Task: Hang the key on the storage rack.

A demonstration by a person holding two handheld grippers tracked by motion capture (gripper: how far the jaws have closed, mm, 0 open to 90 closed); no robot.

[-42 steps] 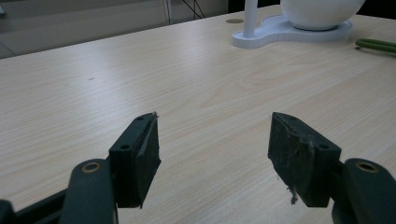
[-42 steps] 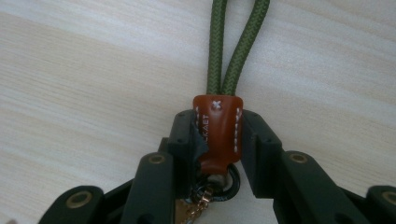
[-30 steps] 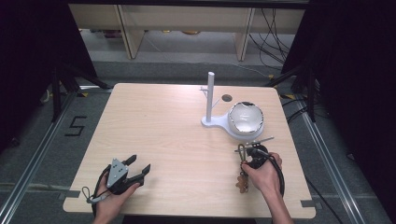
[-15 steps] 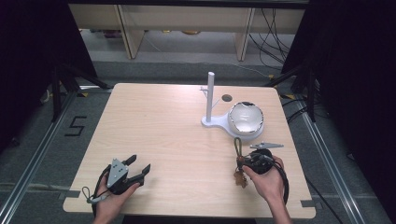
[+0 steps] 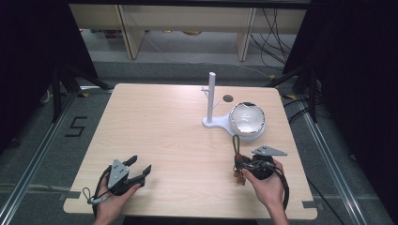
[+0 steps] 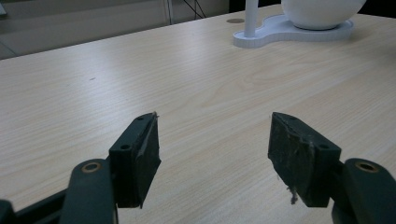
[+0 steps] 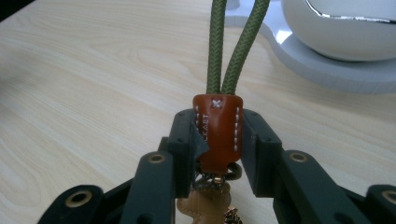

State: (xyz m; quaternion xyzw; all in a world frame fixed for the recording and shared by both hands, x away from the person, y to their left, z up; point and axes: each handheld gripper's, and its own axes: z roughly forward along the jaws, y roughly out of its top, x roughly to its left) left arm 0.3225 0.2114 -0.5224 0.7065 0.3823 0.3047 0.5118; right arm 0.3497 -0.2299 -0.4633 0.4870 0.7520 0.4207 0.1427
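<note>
A keychain with a brown leather tab (image 7: 217, 128) and a green cord loop (image 7: 236, 46) sits between the jaws of my right gripper (image 7: 217, 135), which is shut on the tab. In the high view the right gripper (image 5: 240, 163) is at the table's near right, and the green loop (image 5: 236, 143) stretches from it toward the white bowl (image 5: 247, 119). Small metal and tan pieces hang under the tab. My left gripper (image 5: 141, 168) rests at the near left, open, with nothing between its jaws (image 6: 215, 149).
A white stand (image 5: 209, 123) with an upright post (image 5: 211, 93) holds the bowl at the table's far right. A small round hole (image 5: 228, 99) lies behind it. The stand's base (image 6: 289, 30) is far ahead of the left gripper.
My right hand has shifted slightly toward the near edge with the keychain in its grip, and the green loop now lies straighter toward the bowl. The left gripper has stayed put.
</note>
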